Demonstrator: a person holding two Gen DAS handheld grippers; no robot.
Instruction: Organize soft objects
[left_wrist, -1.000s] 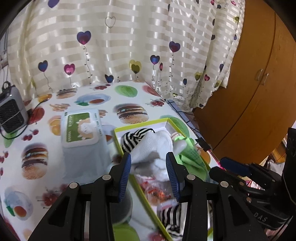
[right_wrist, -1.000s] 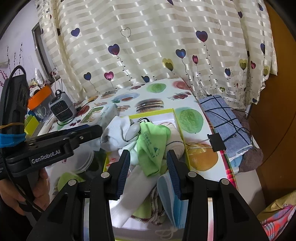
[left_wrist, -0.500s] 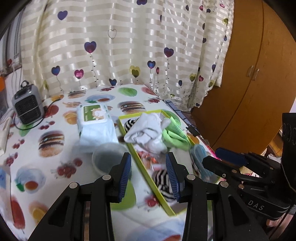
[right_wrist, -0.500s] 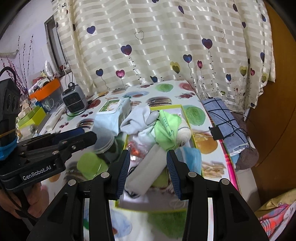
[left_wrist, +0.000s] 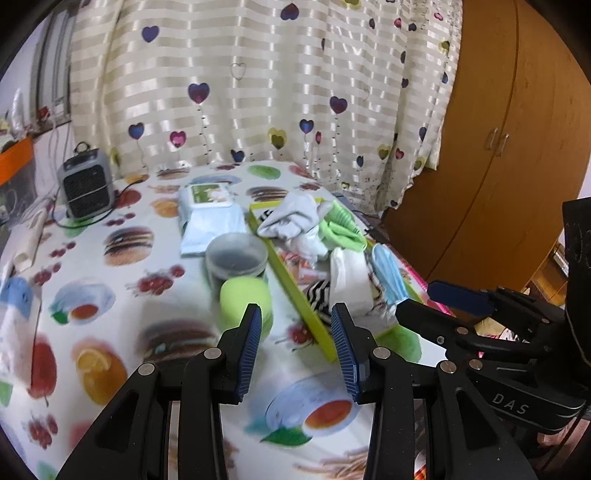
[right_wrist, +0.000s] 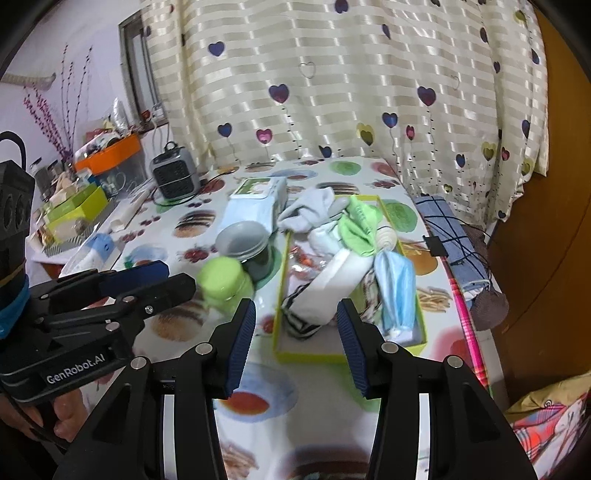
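Left gripper (left_wrist: 295, 317) hovering open, empty; right gripper (right_wrist: 295, 314) jaws just been opening, nothing between; soft items lying in tray (right_wrist: 314, 355)

1 yellow-green tray (right_wrist: 314, 356), 1 blue face mask (right_wrist: 396, 291), 1 wipes pack (right_wrist: 255, 206), 1 green jar (right_wrist: 223, 284), 1 small heater (right_wrist: 174, 176).

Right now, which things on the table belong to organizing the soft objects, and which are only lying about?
Belong to the job:
- yellow-green tray
- white sock
- green cloth
- blue face mask
- striped sock
- white folded cloth

Only lying about:
- wipes pack
- grey lidded jar
- green-lidded jar
- small heater
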